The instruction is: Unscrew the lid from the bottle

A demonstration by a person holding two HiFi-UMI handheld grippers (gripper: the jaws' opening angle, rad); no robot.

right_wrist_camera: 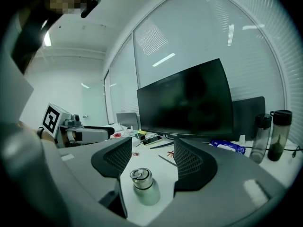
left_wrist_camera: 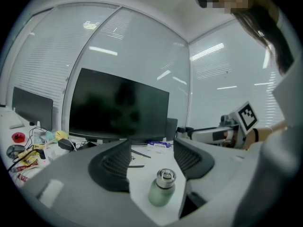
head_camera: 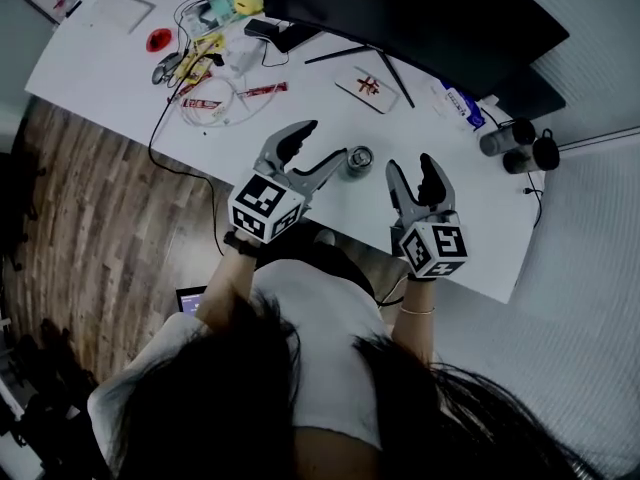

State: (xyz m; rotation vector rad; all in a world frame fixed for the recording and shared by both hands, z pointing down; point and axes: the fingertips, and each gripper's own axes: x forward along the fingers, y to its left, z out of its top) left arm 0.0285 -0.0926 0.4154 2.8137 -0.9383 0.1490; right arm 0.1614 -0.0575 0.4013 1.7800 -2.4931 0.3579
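Observation:
A small pale green bottle [head_camera: 358,160] with a metal screw lid [left_wrist_camera: 166,176] stands upright on the white desk [head_camera: 120,78], near its front edge. My left gripper [head_camera: 322,146] is just left of it and open, its nearer fingertip close to the bottle. My right gripper [head_camera: 413,168] is just right of it, also open. In the left gripper view the bottle [left_wrist_camera: 161,189] shows low in the gap of the left gripper [left_wrist_camera: 151,157], clear of both pads. The right gripper view shows the bottle [right_wrist_camera: 144,188] the same way, low between the spread jaws of the right gripper [right_wrist_camera: 151,157].
A large dark monitor [head_camera: 420,18] stands at the back of the desk. Cables, packets and small items [head_camera: 205,63] crowd the far left. Two dark tumblers [head_camera: 520,148] and a blue packet [head_camera: 462,106] sit at the right. A card [head_camera: 366,88] lies behind the bottle.

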